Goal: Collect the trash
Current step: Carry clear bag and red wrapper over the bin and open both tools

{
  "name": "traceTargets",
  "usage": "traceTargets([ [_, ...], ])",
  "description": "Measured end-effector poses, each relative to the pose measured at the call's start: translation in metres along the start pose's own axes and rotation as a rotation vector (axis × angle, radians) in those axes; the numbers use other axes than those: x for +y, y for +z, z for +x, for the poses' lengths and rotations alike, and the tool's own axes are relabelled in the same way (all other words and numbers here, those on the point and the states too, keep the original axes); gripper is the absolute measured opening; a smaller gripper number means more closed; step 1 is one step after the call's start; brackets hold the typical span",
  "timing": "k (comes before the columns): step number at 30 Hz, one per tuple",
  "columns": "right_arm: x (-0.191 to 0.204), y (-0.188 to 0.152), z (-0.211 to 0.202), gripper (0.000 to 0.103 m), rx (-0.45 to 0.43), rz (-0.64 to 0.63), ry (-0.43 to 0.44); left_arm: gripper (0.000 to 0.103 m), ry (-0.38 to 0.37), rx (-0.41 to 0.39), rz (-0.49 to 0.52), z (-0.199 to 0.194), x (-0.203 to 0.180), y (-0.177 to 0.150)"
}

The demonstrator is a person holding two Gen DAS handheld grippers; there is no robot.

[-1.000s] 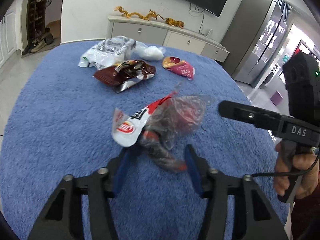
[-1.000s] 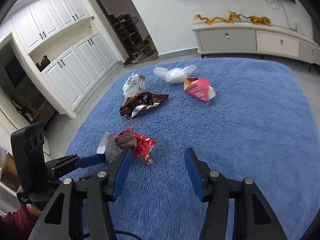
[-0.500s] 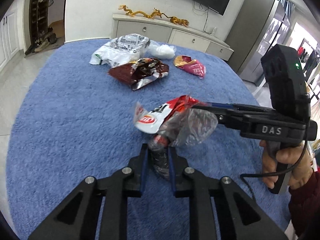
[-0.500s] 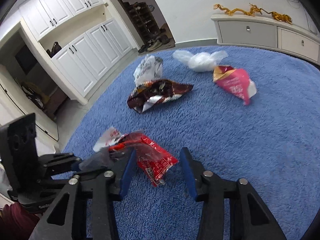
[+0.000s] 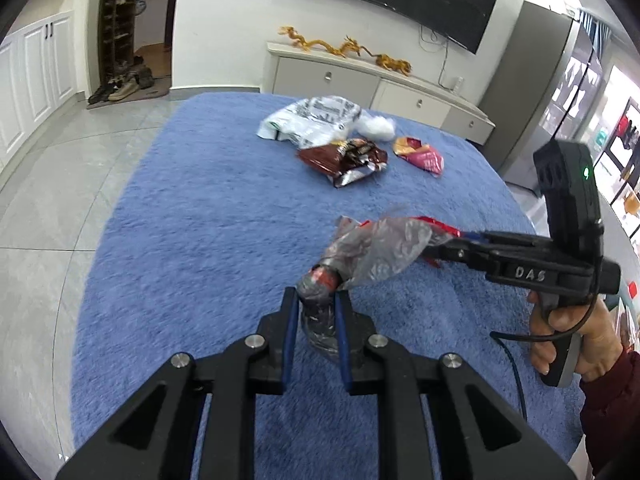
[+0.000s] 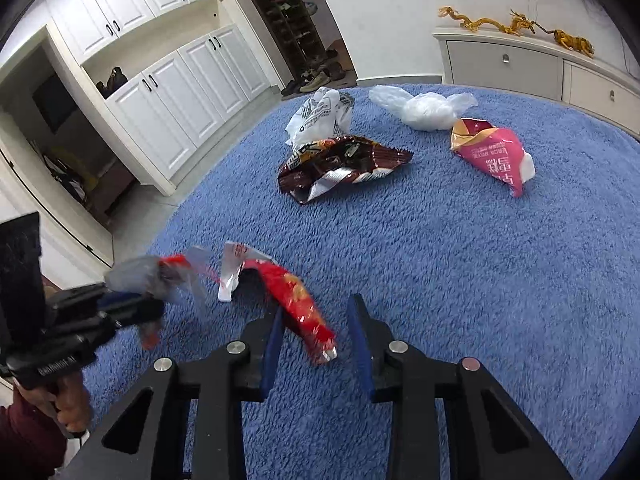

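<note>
Since last frame we see left tool [image 5: 314,312] clamp clear bag [image 5: 376,252] | right tool [image 6: 316,332] closing around red wrapper [image 6: 296,300] (pads not touching) | blue rug [image 6: 440,260]

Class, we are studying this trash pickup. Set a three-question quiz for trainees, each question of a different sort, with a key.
1. Multiple choice: what is the left gripper clamped on? A) a clear plastic bag B) a shoe C) a pink packet
2. True or false: the dark brown wrapper lies on the tiled floor.
3. Short answer: which piece of trash sits between the fingers of the right gripper?

Key
1. A.
2. False: it lies on the blue rug.
3. The red snack bag; the jaws are closing around it and do not yet squeeze it.
</note>
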State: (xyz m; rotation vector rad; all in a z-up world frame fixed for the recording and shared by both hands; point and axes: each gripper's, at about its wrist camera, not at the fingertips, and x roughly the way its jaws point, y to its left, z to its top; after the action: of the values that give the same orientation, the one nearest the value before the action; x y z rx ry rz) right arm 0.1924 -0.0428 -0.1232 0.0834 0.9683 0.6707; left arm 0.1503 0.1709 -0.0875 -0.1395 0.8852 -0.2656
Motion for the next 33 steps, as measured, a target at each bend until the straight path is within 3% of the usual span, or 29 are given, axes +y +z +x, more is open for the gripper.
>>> traceTargets([
  [1, 0.003, -0.003, -0.001, 0.014, 0.005, -0.01, -0.018, 0.017, 0.003, -0.005, -0.002, -0.004, 0.001, -0.001],
  [4, 0.007, -0.007, -0.006, 0.007, -0.01, -0.01, -0.036, 0.017, 0.005, -0.017, -0.002, -0.016, -0.001, -0.005],
  [9, 0.011, -0.017, -0.03, 0.006, -0.063, 0.019, -0.044, 0.016, -0.005, -0.042, 0.019, -0.036, -0.015, -0.008],
  [15, 0.009, -0.047, -0.088, 0.006, -0.174, 0.092, -0.056, 0.016, -0.036, -0.075, 0.068, -0.055, -0.046, -0.011],
  [24, -0.002, -0.118, -0.202, 0.005, -0.322, 0.193, -0.148, 0.016, -0.123, -0.094, 0.179, -0.072, -0.116, -0.019],
  [33, -0.031, -0.221, -0.302, 0.005, -0.428, 0.361, -0.31, 0.016, -0.244, -0.081, 0.316, -0.068, -0.216, -0.025],
])
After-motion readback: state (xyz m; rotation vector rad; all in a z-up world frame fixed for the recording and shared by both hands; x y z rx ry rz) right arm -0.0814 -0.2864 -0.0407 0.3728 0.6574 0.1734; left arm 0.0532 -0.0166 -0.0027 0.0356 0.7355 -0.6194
